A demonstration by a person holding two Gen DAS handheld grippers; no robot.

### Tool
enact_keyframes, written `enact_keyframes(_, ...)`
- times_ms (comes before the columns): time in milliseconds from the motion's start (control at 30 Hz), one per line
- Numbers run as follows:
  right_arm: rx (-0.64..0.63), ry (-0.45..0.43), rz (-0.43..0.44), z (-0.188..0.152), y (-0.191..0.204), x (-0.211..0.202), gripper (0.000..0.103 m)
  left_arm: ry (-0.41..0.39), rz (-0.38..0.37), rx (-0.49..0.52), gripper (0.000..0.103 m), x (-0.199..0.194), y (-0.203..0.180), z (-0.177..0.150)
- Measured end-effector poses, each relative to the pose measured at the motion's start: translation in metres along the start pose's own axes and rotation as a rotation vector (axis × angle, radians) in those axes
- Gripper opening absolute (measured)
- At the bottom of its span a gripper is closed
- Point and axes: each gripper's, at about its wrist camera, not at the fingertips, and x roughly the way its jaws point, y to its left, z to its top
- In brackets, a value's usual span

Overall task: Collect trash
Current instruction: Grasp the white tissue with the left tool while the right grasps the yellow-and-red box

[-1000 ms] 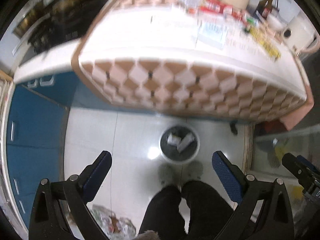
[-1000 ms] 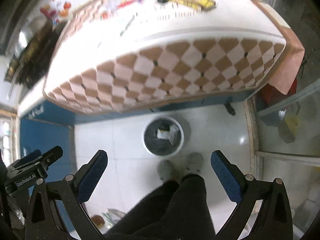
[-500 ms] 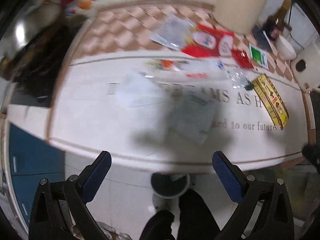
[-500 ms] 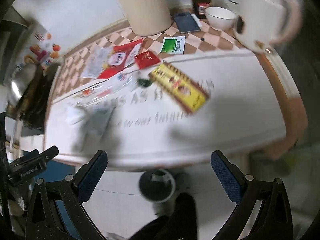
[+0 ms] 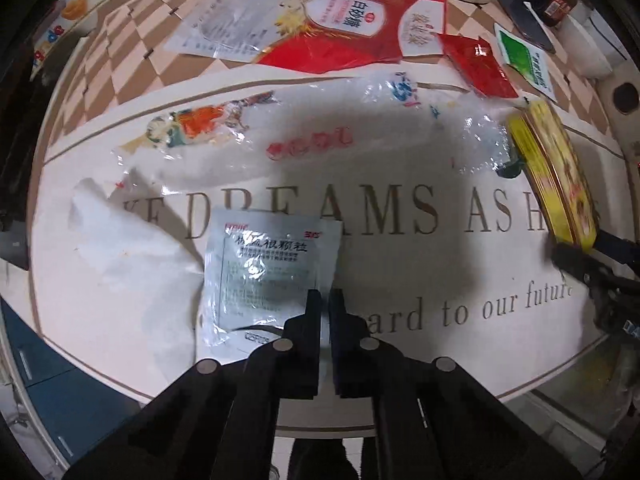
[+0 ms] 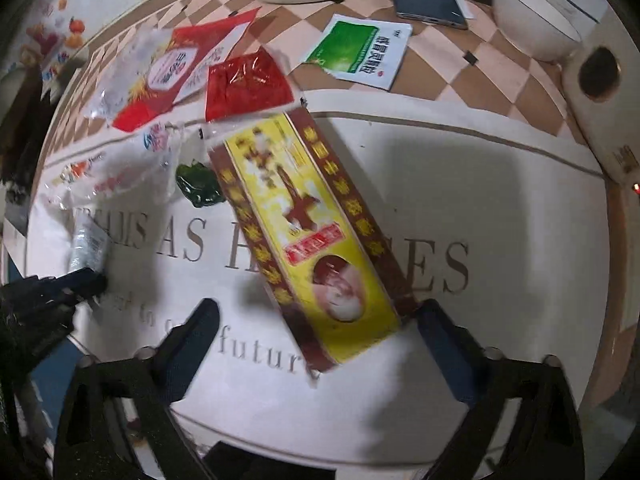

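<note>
Two tools: left tool (image 5: 325, 300) pinched on silver packet (image 5: 268, 272); right tool (image 6: 316, 332) wide open.
Packet: flat, shiny, dark writing.

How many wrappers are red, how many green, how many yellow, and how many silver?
Red: 2, the big bag and the small packet
Green: 1, the sachet
Yellow: 1, the box
Silver: 1, the pouch
Total: 5
</note>
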Motion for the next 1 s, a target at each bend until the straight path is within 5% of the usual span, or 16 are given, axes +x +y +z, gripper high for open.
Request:
enact_keyframes(33, -0.010, -0.006, -0.012, -0.001, 0.001, 0.002, 0.066, -0.010, 0.002, -0.002, 0.000, -0.002, 0.000, 0.000)
enact_keyframes(300, 0.029, -0.118, 0.078, -0.015, -0.004, -0.024, 0.065, -0.145, -0.087, -0.144, 0.000, -0.068, 0.033, -0.014)
enact_keyframes(667, 0.107, -0.233, 0.167, -0.063, 0.002, -0.077, 0.065, -0.277, -0.084, -0.182, 0.000, -0.125, 0.046, -0.018)
enact_keyframes(833, 0.120, -0.235, 0.139, -0.079, 0.012, -0.081, 0.065, -0.215, -0.167, -0.251, 0.010, -0.090, 0.074, -0.030)
enact_keyframes(900, 0.165, -0.223, 0.142, -0.085, 0.008, -0.072, 0.065, -0.158, -0.165, -0.330, 0.034, -0.056, 0.098, -0.035)
enact_keyframes(1000, 0.218, -0.203, 0.129, -0.086, 0.002, -0.056, 0.065, -0.095, -0.174, -0.433, 0.036, -0.009, 0.129, -0.042)
